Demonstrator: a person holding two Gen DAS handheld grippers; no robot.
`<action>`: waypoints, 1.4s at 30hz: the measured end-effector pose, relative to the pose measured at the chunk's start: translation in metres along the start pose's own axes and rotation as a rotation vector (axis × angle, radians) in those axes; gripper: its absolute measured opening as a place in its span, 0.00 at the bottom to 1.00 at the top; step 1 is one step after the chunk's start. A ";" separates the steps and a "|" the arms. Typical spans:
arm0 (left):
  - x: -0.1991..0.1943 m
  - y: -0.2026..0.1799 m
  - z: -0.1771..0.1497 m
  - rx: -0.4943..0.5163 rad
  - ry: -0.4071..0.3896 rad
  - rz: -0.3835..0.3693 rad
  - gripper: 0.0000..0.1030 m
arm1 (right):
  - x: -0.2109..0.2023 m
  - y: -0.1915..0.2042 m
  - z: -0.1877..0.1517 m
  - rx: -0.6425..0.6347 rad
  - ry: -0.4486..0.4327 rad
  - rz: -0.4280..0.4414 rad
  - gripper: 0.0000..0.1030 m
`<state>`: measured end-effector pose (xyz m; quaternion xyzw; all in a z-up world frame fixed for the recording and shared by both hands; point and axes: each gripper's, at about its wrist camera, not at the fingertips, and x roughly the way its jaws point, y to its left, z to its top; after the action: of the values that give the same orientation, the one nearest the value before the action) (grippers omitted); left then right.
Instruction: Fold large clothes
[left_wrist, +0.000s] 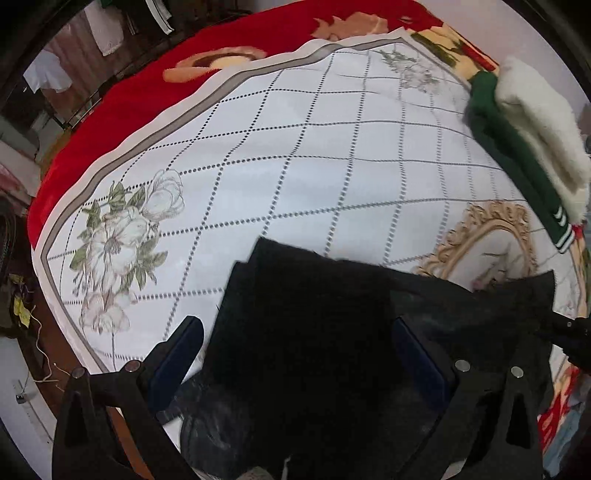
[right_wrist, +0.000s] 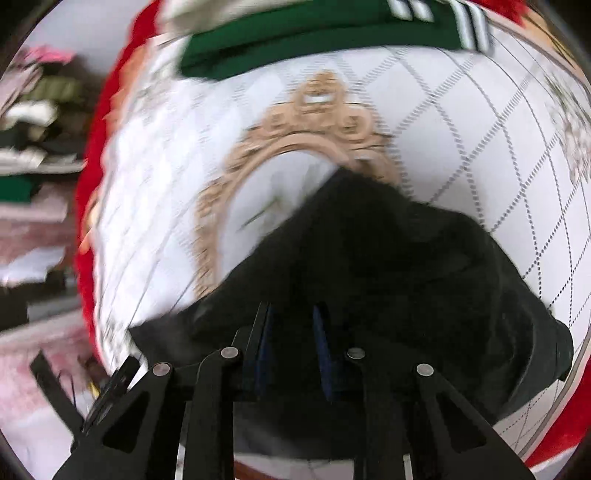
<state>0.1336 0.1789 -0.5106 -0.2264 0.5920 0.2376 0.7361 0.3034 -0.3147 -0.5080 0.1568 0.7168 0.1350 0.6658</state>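
- The black garment (left_wrist: 317, 332) lies on a white sheet (left_wrist: 295, 166) printed with a dotted diamond grid and flowers, spread over a red blanket (left_wrist: 155, 66) on the bed.
- The left gripper (left_wrist: 295, 343) points steeply down with its jaws spread wide. A folded part of the black cloth sits in the gap between them, and neither pad visibly presses on it.
- In the right wrist view, which is blurred, the right gripper (right_wrist: 291, 347) has its jaws close together, leaving a narrow gap. The black garment (right_wrist: 388, 266) bunches up just ahead of and under them; whether cloth is pinched in that gap I cannot tell.
- The garment's far edge lies over a gold ornate frame print (right_wrist: 295, 140) on the sheet.
- A folded green garment with white stripes (left_wrist: 517, 155) with a cream fleece piece (left_wrist: 539, 122) on top rests at the sheet's far side, well apart from both grippers.
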 end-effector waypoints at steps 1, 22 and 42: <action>-0.001 -0.004 -0.004 -0.002 0.001 -0.006 1.00 | 0.007 0.016 0.002 -0.040 0.023 0.025 0.22; 0.032 -0.121 -0.032 0.187 0.025 -0.059 1.00 | -0.060 -0.144 -0.082 0.335 -0.117 0.063 0.67; 0.080 -0.133 -0.020 0.258 0.112 -0.069 1.00 | 0.026 -0.214 -0.113 0.587 -0.365 0.689 0.14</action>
<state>0.2152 0.0684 -0.5863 -0.1628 0.6495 0.1212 0.7327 0.1795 -0.4976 -0.6091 0.5871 0.5028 0.1100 0.6248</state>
